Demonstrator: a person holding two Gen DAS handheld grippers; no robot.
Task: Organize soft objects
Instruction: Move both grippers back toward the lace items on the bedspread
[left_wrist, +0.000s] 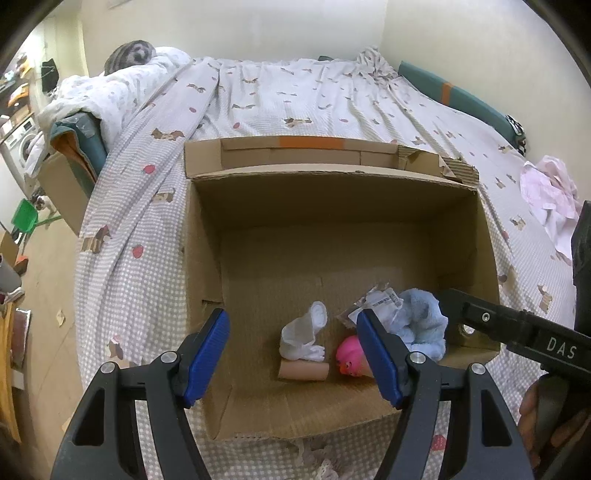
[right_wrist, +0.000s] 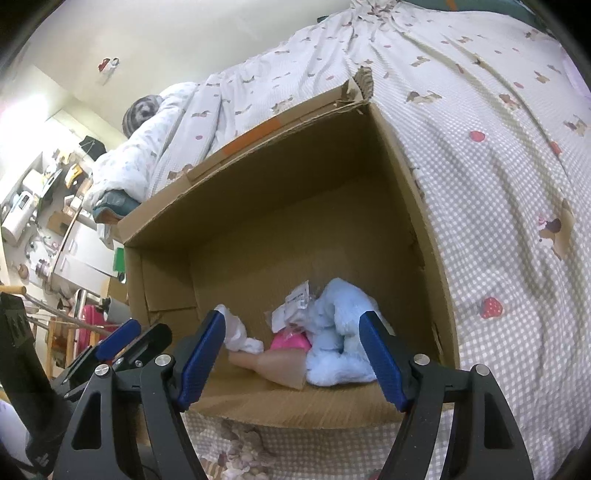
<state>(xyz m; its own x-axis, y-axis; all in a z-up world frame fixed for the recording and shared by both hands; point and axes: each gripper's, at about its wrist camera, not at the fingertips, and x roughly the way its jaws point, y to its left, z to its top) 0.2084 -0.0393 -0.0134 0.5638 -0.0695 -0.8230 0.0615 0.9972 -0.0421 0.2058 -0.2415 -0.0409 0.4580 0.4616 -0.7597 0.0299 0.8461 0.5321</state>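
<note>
An open cardboard box (left_wrist: 332, 192) (right_wrist: 280, 170) sits on the bed. Inside near its front lie a white sock (left_wrist: 304, 334) (right_wrist: 240, 334), a pink toy on a tan stem (left_wrist: 351, 356) (right_wrist: 280, 360), a light blue towel (left_wrist: 421, 325) (right_wrist: 340, 332) and a crumpled packet (left_wrist: 382, 301) (right_wrist: 295, 302). My left gripper (left_wrist: 293, 354) is open and empty above the box's front. My right gripper (right_wrist: 293, 356) is open and empty over the front rim; it shows at the right of the left wrist view (left_wrist: 517, 325).
The bed has a checked sheet with dog prints (left_wrist: 129, 295) (right_wrist: 517, 221). A pink garment (left_wrist: 550, 199) lies at the bed's right. A rolled duvet and pillow (left_wrist: 122, 77) lie at the far left. Cluttered furniture (right_wrist: 44, 206) and a green stool (left_wrist: 24, 216) stand left.
</note>
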